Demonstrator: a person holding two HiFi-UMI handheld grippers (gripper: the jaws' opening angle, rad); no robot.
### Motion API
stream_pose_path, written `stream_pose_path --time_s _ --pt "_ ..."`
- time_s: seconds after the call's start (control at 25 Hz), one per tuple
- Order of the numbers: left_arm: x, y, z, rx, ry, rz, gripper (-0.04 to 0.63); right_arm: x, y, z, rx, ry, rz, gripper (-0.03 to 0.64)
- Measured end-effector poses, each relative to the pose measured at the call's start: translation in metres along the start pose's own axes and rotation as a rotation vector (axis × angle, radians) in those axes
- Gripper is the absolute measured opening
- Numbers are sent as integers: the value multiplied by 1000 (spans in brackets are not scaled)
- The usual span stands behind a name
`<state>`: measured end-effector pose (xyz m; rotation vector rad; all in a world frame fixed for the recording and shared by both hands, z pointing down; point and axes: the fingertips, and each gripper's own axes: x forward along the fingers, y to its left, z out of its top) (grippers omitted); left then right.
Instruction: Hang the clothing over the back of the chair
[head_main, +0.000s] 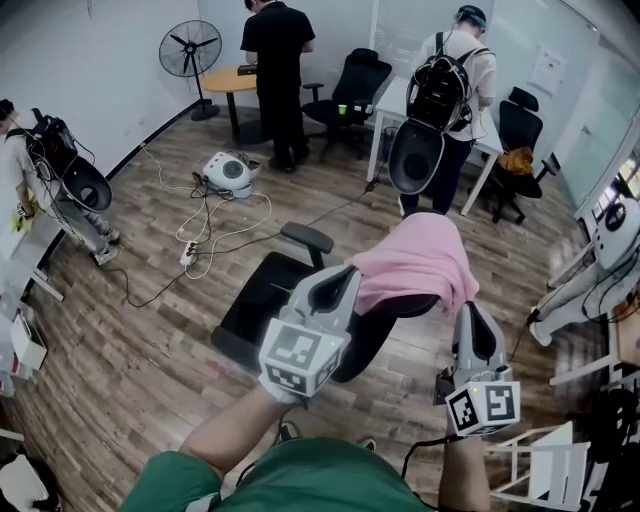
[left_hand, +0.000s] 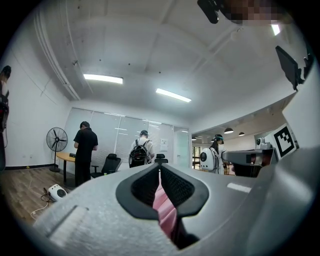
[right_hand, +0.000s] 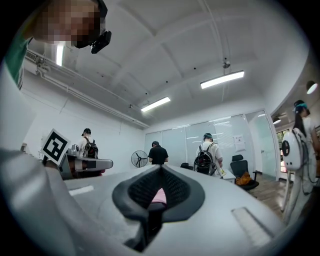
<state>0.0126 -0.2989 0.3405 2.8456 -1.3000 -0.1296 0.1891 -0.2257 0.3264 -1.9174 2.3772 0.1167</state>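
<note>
chair (head_main: 258, 295) sits below, with pink clothing (head_main: 415, 262) held up above its back. left tool (head_main: 338, 287) is clamped on a fold, right tool (head_main: 470, 318) too (only a sliver of pink shows). probably soft, light and floppy; best held at the edges, spread apart.

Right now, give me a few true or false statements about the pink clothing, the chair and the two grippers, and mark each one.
1. The left gripper and the right gripper are both shut on the pink clothing. True.
2. The pink clothing lies on the seat of the chair. False: it drapes over the chair's back.
3. The chair is white. False: it is black.
4. A fan stands beyond the chair. True.
</note>
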Motion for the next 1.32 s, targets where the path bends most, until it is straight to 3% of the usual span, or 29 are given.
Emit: stream_pose_path --time_s 0.4,1.32 --pt "-7 -7 3 4 -6 0 15 -12 4 5 -26 0 12 -8" --pt "-18 -11 -6 2 5 21 15 -28 -4 1 25 -10 9 -8"
